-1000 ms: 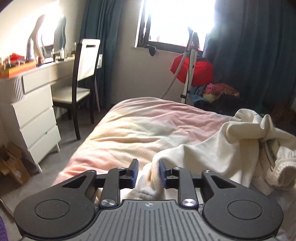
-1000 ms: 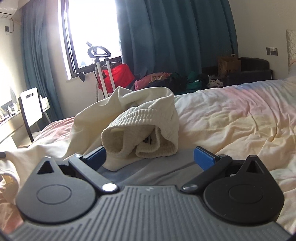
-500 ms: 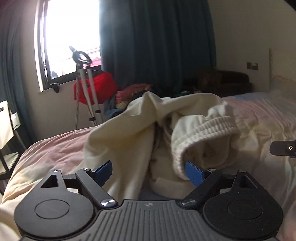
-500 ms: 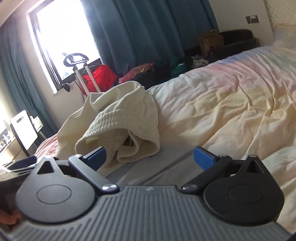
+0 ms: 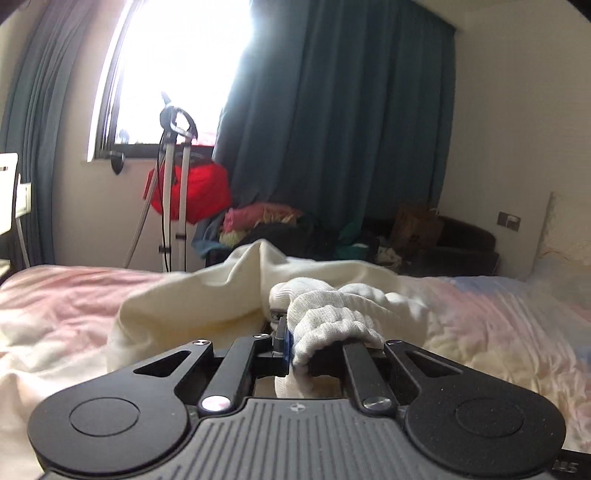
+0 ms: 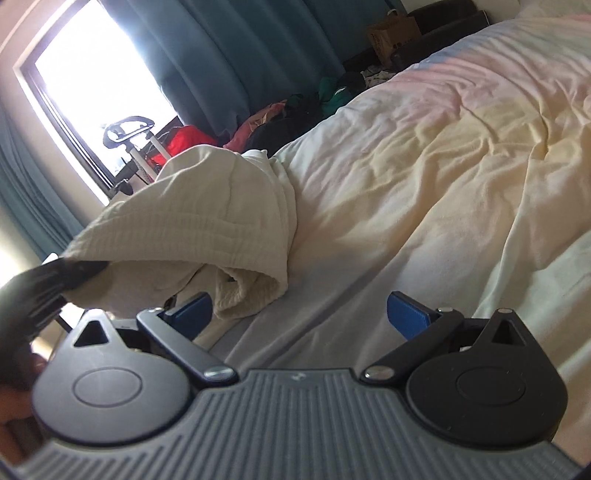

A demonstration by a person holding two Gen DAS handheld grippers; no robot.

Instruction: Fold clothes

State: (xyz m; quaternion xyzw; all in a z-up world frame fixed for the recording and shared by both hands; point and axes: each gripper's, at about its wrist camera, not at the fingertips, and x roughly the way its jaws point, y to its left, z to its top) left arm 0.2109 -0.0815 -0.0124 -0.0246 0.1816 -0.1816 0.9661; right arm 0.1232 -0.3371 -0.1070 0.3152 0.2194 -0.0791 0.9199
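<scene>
Sweatshirt (image 5: 207, 306), cream, lies bunched on the bed (image 6: 424, 177), its ribbed hem (image 5: 332, 325) clamped in the left gripper (image 5: 291, 347), while the right gripper (image 6: 299, 310), spread wide, sits just right of the heap.

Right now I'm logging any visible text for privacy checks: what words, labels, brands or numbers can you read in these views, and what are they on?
No text can be read.
Cardboard box by the curtain: dark print on its side, too blurred to read.
Left tongs housing: pale marks at the bottom right corner, cut off and unreadable.
Small round emblems on both housings: symbols, not letters.
</scene>
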